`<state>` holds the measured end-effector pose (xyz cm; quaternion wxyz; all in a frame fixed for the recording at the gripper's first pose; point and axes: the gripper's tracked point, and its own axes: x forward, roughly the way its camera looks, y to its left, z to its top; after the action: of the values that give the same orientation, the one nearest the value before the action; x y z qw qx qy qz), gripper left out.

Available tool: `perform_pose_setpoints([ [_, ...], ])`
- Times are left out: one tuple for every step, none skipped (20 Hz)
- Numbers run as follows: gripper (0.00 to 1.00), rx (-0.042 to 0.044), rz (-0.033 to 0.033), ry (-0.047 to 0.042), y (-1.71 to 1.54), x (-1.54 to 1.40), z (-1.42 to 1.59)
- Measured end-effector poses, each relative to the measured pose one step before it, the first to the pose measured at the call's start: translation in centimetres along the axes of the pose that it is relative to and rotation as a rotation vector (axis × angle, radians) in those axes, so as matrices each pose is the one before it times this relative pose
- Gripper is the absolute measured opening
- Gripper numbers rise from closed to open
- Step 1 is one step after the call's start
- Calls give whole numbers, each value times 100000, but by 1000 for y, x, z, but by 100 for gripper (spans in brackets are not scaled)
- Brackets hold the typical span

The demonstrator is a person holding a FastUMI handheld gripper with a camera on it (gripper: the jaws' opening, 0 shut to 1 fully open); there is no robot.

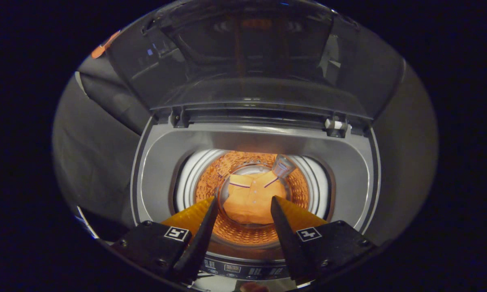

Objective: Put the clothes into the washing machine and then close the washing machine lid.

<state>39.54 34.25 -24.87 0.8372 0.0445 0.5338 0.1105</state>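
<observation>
I look down into a top-loading washing machine point(162, 162) whose grey rim surrounds the round drum point(211, 178). An orange shirt point(251, 198) with striped collar lies folded at the bottom of the drum, well beyond my fingers. My gripper point(244, 198) hovers above the opening, open, with nothing between the fingers. The dark transparent lid point(243, 61) stands raised behind the opening, hinged at the back edge.
The machine's control panel point(235, 269) runs along the front edge just under my fingers. A white hinge clip point(335, 125) sits at the back right of the opening. Dark cloth walls stand on both sides of the machine.
</observation>
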Motion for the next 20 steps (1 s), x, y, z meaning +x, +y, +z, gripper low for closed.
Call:
perform_pose_setpoints([
  [82, -210, 347, -968, 105, -567, 364],
  [82, -170, 60, -1149, 26, -699, 484],
  [82, -302, -66, -1042, 22, -802, 606],
  [82, -283, -134, -1708, 60, -920, 672],
  [82, -201, -206, -2193, 47, -913, 945],
  [82, -165, 89, -1732, 145, -1023, 867],
  [82, -111, 85, -1432, 31, -935, 825],
  [82, -72, -78, -1617, -113, -904, 730],
  [82, 210, -342, -1724, -45, -895, 961],
  [82, 327, -59, -1231, 19, -1091, 878],
  [82, 476, 289, -1642, 88, -1145, 1064],
  [82, 170, -120, -2188, -7, -929, 1007],
  [82, -174, -161, -2076, -24, -1157, 1232],
  [82, -457, 116, -2004, 259, -1057, 952],
  [82, -404, 90, -2029, 71, -1069, 1111],
  [82, -153, -29, -2046, 127, -1016, 1072],
  [82, -41, 360, -1798, 154, -975, 983],
  [82, -121, 417, -1418, 220, -888, 968],
  [82, -2, 501, -1673, 228, -869, 1082],
  [82, -186, 253, -1992, 41, -675, 1013],
])
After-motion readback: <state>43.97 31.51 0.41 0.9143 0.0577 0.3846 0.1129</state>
